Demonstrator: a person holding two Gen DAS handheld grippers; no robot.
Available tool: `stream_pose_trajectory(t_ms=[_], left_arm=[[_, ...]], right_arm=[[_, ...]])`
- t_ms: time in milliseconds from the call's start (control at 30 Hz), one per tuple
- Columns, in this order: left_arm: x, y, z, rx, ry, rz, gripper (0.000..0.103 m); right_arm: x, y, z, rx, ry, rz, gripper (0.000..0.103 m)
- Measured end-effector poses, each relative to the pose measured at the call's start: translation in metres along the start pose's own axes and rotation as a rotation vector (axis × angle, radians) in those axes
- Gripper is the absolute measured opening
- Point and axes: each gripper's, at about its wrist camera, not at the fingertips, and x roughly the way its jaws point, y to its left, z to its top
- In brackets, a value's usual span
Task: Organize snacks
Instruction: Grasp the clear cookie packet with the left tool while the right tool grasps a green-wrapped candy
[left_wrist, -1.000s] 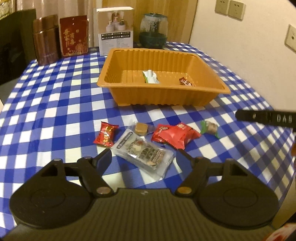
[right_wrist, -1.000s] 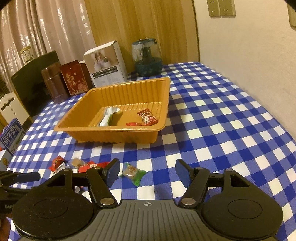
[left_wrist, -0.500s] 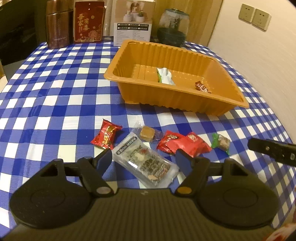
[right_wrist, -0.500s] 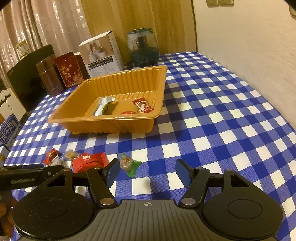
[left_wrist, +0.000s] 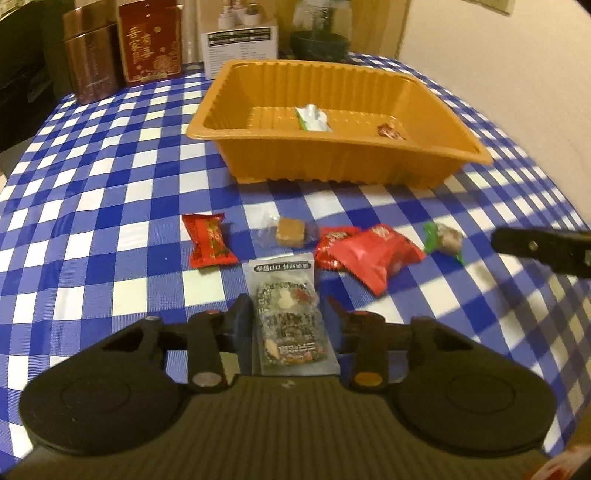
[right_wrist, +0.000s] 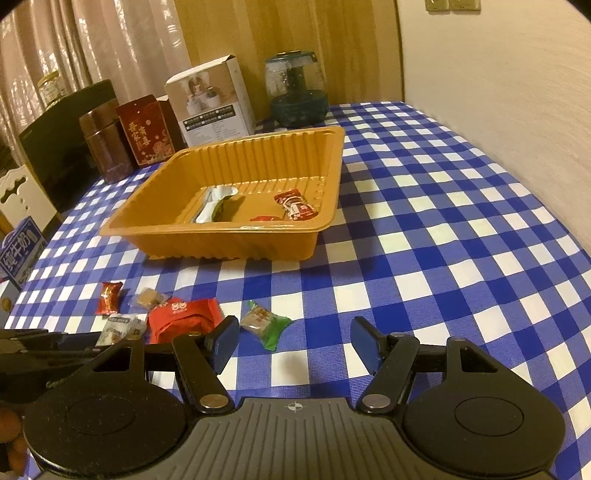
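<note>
Between the left tongs (left_wrist: 286, 323), whose jaws have just been closing, a clear packet (left_wrist: 290, 317) lies on the desk (left_wrist: 92, 221); whether the pads press it cannot be told. A slip is risked if only film is pinched. Its long axis runs straight ahead toward the tray (left_wrist: 332, 162). The right tongs (right_wrist: 293, 343) stand apart, empty.

Snacks (left_wrist: 288, 232) before tray (left_wrist: 332, 166), boxes (left_wrist: 151, 40) behind, perhaps touching

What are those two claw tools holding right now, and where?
The left gripper has just closed its jaws on the clear nut-bar packet, pinching its near half by the long sides. The right gripper is open, holding nothing.
</note>
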Motion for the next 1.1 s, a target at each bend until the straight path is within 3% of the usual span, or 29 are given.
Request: stream_pose_trajectory(t_ms=[200,500,633,1100], left_arm=[[0.0,-0.006,-0.003,0.049,-0.003,-0.004,0.039],[0.004,-0.001,-0.001,0.055,0.011,-0.017,0.038],[0.004,-0.002,0.0,0.058,0.012,-0.028,0.037],[0.005,-0.004,0.0,0.059,0.011,-0.026,0.037]], right_arm=[[0.01,0.007,0.0,-0.076,0.02,0.007,0.067],[0.028,0.03,0.001,-0.355,0.036,0.086,0.066],[0.041,0.029,0.0,-0.428,0.053,0.091,0.052],[0.062,0.024,0.001,-0.477,0.091,0.116,0.033]])
